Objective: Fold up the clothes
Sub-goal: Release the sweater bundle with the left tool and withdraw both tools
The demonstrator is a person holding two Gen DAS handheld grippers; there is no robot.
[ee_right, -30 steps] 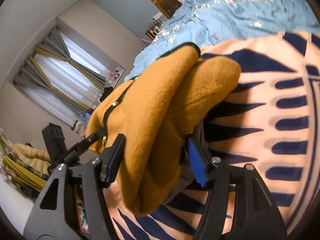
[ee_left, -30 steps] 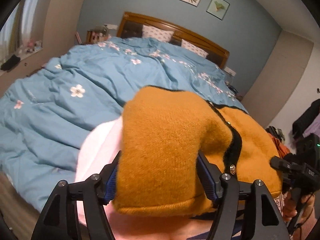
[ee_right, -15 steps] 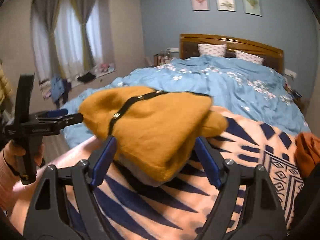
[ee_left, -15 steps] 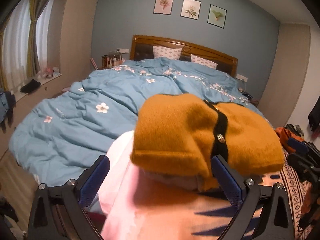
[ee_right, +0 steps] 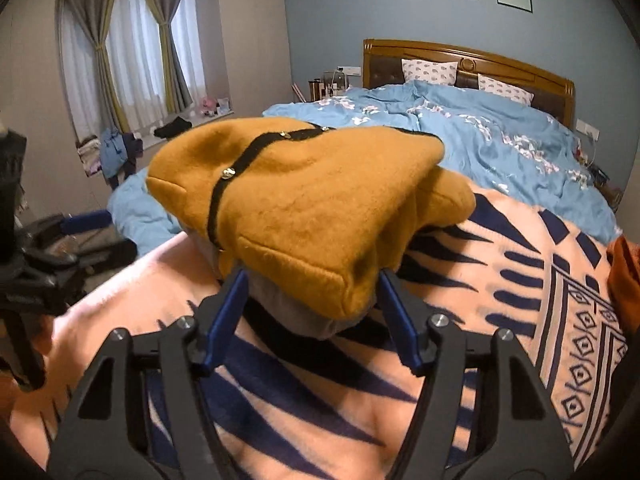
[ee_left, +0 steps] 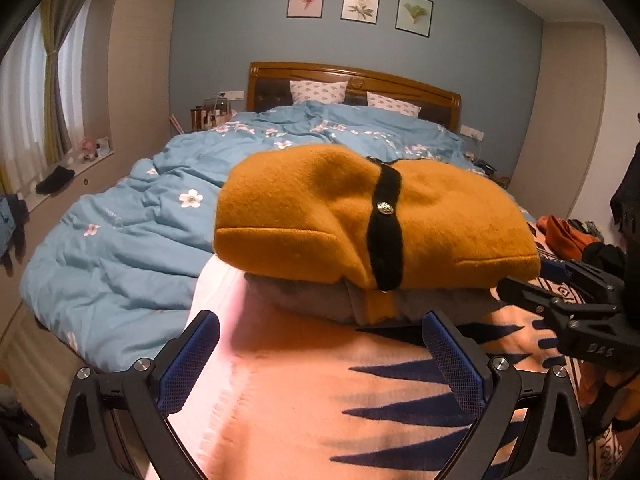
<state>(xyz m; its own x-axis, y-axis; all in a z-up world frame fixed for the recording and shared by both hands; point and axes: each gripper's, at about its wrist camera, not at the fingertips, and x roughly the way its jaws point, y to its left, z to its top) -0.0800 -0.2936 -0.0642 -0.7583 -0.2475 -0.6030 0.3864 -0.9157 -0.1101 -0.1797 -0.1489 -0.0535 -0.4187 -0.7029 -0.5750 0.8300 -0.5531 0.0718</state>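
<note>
A folded mustard cardigan [ee_left: 312, 220] with a black button band [ee_left: 386, 228] lies on a folded grey garment [ee_left: 312, 304], on a peach blanket with navy shapes [ee_left: 320, 400]. My left gripper [ee_left: 320, 360] stands wide open just short of the stack, with nothing between its pads. In the right wrist view the cardigan [ee_right: 304, 192] fills the middle. My right gripper [ee_right: 314, 308] has its jaws closing, with the stack's near corner between them; the blue pads [ee_right: 228, 304] flank it without visibly pressing. Each gripper shows at the edge of the other's view.
A bed with a crumpled blue flowered duvet [ee_left: 140, 220] and wooden headboard [ee_left: 352, 80] lies beyond the stack. Orange clothing [ee_left: 568, 236] and dark items sit at the right. A window sill with curtains [ee_right: 132, 52] and piled clothes [ee_right: 116, 148] is at the left.
Both grippers have let go of the cardigan and drawn back. The cardigan, earlier clamped in both, now lies folded on the grey garment. The right wrist view has rolled level.
</note>
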